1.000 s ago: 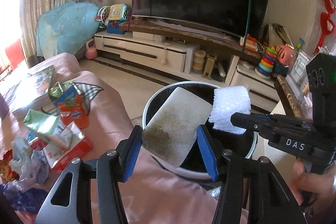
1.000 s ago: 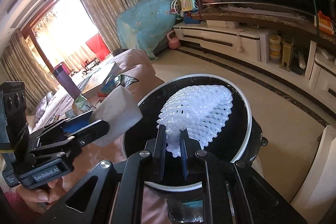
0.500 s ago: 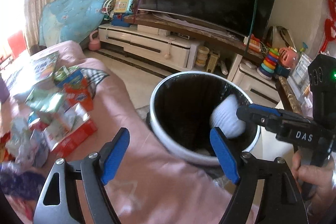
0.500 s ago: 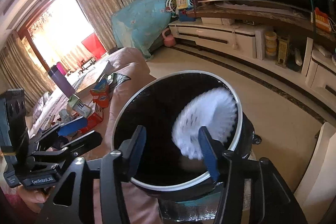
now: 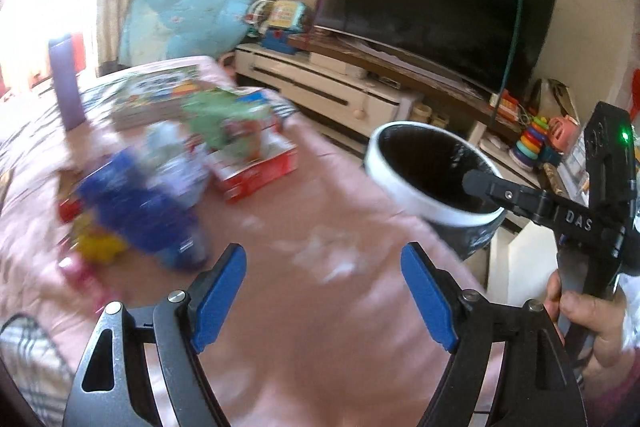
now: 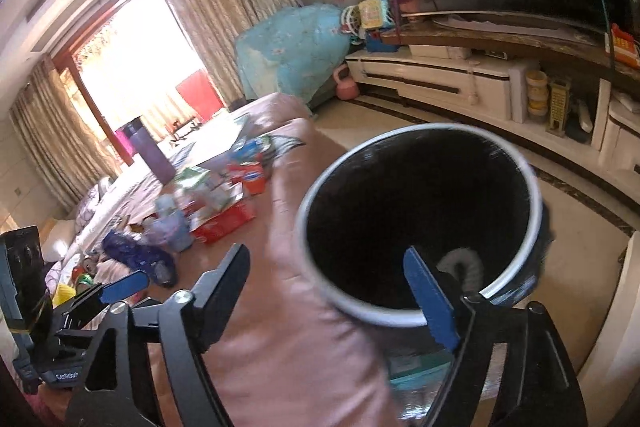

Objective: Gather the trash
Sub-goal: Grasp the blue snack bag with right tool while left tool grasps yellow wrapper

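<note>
Turning toward the litter at the left of the left-wrist frame, we find our left claw (image 5: 323,301) spread wide and carrying nothing, its blue pads (image 5: 218,297) hanging over a pink cloth (image 5: 320,327) that drapes the surface. The trash pile (image 5: 168,183), blurred wrappers, a blue bag and a red-edged carton, lies at centre left, well apart from the claw. At right of that frame stands the white-rimmed bin (image 5: 378,171), just beside the cloth's edge, with our right claw (image 6: 326,291) over its mouth; in the right-wrist view that claw is likewise spread and empty, and a pale scrap (image 6: 460,265) shows low inside the bin. We judge the step in hand to be the reach for another piece. The next move calls for lowering the left claw onto a single wrapper and pinching it cleanly; blur hides which piece is nearest.
</note>
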Motion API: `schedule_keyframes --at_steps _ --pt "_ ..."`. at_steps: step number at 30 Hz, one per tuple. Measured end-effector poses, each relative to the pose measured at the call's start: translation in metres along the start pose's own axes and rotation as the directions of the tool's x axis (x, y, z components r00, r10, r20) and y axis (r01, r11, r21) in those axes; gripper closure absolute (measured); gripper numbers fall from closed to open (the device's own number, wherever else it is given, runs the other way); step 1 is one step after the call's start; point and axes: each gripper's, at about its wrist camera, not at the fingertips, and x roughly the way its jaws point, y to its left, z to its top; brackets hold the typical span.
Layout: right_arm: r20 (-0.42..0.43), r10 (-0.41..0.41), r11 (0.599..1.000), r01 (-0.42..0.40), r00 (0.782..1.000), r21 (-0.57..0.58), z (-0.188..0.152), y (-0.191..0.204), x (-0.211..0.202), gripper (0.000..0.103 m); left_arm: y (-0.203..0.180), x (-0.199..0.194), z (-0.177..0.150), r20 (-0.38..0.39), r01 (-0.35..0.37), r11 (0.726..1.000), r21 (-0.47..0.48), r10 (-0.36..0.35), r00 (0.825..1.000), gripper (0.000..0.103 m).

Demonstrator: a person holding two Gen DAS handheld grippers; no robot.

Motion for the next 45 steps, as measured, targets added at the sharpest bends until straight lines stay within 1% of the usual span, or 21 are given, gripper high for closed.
schedule_keyframes --at_steps 3,6,11,14,19,25,32,36,40,41,42,43,44,45 --pt "-0.008 0.031 0.999 -0.031 0.999 -0.022 -0.014 0.023 0.004 0.02 0.022 -0.022 -0.015 0.007 -0.034 0.999 -0.042 0.035 0.999 0.024" --pt "-0.017 0.058 0.997 -0.059 0.998 -0.049 -0.026 0.046 0.007 0.02 0.041 -0.047 -0.032 0.025 -0.087 0.992 -0.09 0.089 0.996 0.024" --pt "-0.04 0.099 0.989 -0.102 0.994 -0.103 -0.04 0.083 0.016 0.02 0.067 -0.072 -0.05 0.01 -0.14 0.976 -0.166 0.144 0.99 0.024" --pt "-0.058 0.122 0.983 -0.129 0.991 -0.127 -0.046 0.101 0.022 0.02 0.078 -0.079 -0.051 0.005 -0.149 0.969 -0.197 0.153 0.988 0.024" --pt "-0.079 0.149 0.976 -0.159 0.986 -0.15 -0.052 0.123 0.032 0.02 0.087 -0.09 -0.046 0.01 -0.16 0.967 -0.198 0.165 0.986 0.024" --pt "-0.092 0.177 0.964 -0.192 0.98 -0.184 -0.055 0.149 0.041 0.02 0.111 -0.081 -0.033 0.017 -0.142 0.975 -0.17 0.147 0.989 0.024" --pt "-0.116 0.199 0.953 -0.22 0.973 -0.208 -0.052 0.169 0.059 0.021 0.135 -0.058 -0.015 0.002 -0.155 0.98 -0.125 0.157 0.988 0.025" --pt "-0.129 0.217 0.948 -0.24 0.968 -0.207 -0.046 0.176 0.073 0.021 0.145 -0.037 -0.002 -0.018 -0.143 0.986 -0.088 0.142 0.99 0.026" --pt "-0.155 0.233 0.944 -0.262 0.96 -0.201 -0.037 0.179 0.095 0.021 0.149 -0.013 0.006 -0.056 -0.133 0.99 -0.042 0.131 0.99 0.026" --pt "-0.164 0.238 0.944 -0.268 0.957 -0.195 -0.035 0.179 0.1 0.025 0.15 -0.008 0.008 -0.062 -0.129 0.991 -0.035 0.127 0.99 0.028" --pt "-0.175 0.246 0.943 -0.277 0.953 -0.186 -0.034 0.178 0.106 0.029 0.151 -0.003 0.01 -0.072 -0.121 0.992 -0.03 0.118 0.99 0.034" --pt "-0.184 0.251 0.942 -0.283 0.95 -0.179 -0.033 0.178 0.11 0.04 0.151 0.003 0.011 -0.082 -0.108 0.994 -0.027 0.105 0.991 0.043" --pt "-0.196 0.255 0.942 -0.289 0.947 -0.17 -0.033 0.177 0.115 0.053 0.152 0.009 0.013 -0.095 -0.089 0.996 -0.024 0.086 0.992 0.047" --pt "-0.208 0.258 0.942 -0.293 0.943 -0.162 -0.033 0.176 0.12 0.061 0.152 0.013 0.014 -0.102 -0.082 0.996 -0.021 0.079 0.992 0.056"
